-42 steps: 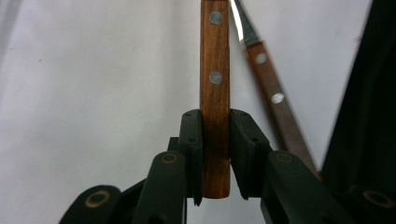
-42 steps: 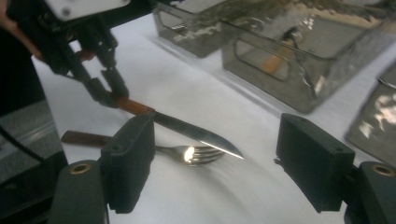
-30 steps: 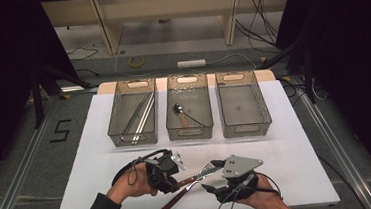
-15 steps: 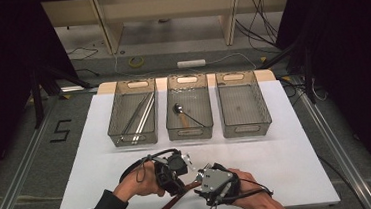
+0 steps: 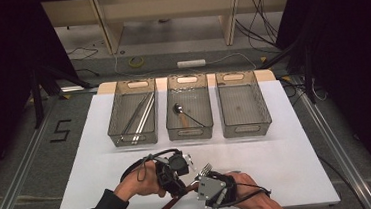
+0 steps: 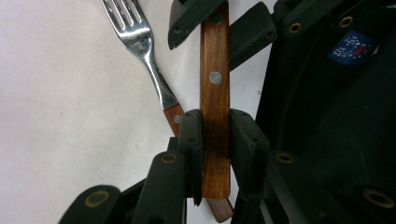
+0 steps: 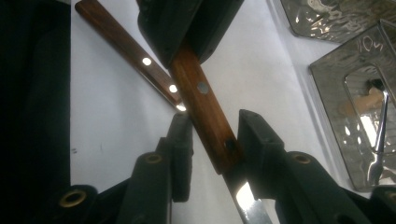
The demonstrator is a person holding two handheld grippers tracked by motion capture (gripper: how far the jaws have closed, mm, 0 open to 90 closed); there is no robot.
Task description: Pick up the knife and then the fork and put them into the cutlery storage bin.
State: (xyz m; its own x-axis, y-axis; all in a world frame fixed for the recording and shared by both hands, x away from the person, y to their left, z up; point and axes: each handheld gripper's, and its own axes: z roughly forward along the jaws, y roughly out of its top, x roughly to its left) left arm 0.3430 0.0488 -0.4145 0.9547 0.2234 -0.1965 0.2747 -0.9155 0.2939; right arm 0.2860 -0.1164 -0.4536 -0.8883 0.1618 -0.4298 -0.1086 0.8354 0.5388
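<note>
A knife with a riveted wooden handle (image 6: 215, 79) is held off the white table, my left gripper (image 6: 216, 119) shut on the handle's middle. My right gripper (image 7: 214, 122) has its jaws around the same handle (image 7: 205, 112) near the blade (image 7: 247, 200). They have just been closing; the right pad touches the wood and a thin gap remains at the left pad. A wood-handled fork (image 6: 140, 46) lies on the table beneath. From above, the left gripper (image 5: 177, 178) and right gripper (image 5: 205, 183) meet at the front edge, the fork's tines (image 5: 206, 169) beside them.
Three mesh baskets stand in a row at the back of the white mat (image 5: 298, 156): the left basket (image 5: 116, 120) holds long metal utensils, the middle one (image 5: 172, 118) a spoon (image 5: 187, 114); nothing shows in the right one (image 5: 261, 106). Dark floor surrounds the table.
My right gripper has swung left to meet the left gripper, and its jaws have narrowed around the knife handle. The left gripper has kept its hold and barely moved.
</note>
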